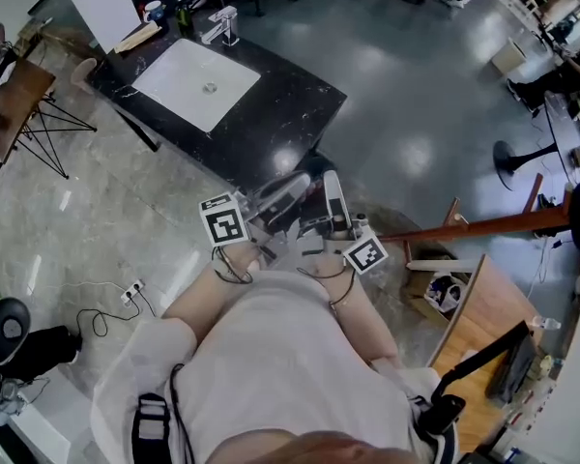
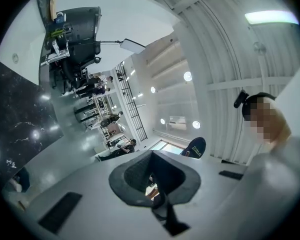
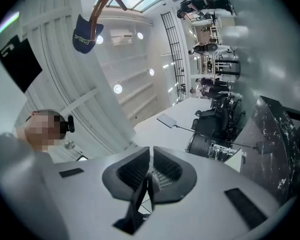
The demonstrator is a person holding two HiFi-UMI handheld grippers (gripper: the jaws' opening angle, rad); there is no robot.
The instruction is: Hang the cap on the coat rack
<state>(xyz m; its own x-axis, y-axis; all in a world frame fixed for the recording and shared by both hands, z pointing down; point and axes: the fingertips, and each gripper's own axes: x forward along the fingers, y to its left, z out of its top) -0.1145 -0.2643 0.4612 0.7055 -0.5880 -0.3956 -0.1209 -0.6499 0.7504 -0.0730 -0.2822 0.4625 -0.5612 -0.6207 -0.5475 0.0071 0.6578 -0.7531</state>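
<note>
Both tongs are empty. The left tongs (image 2: 152,171) have pads pinched together with nothing between them, and the right tongs (image 3: 151,171) are closed to a thin slit, also on nothing. In the head view both sit tucked near the operator's chest, side by side and tilted upward. I read that as a parked pose, since there's nothing left to carry. The cap (image 3: 84,35) is up and left of the right tongs, well apart from them, hanging off the end of a brown coat rack (image 3: 97,6) arm. Its crown is draped over the tip, so its own weight keeps it there. From the left tongs it shows just past the pads, up and to the right. My call is that the hang is done. As for containers, the white sink basin (image 1: 195,83) is set into the black desk (image 1: 280,104) ahead of both tongs and holds only its drain. A small box (image 1: 445,293) sits by the rack's base, right of the right tongs, with something dark and white in it that I can't identify.
</note>
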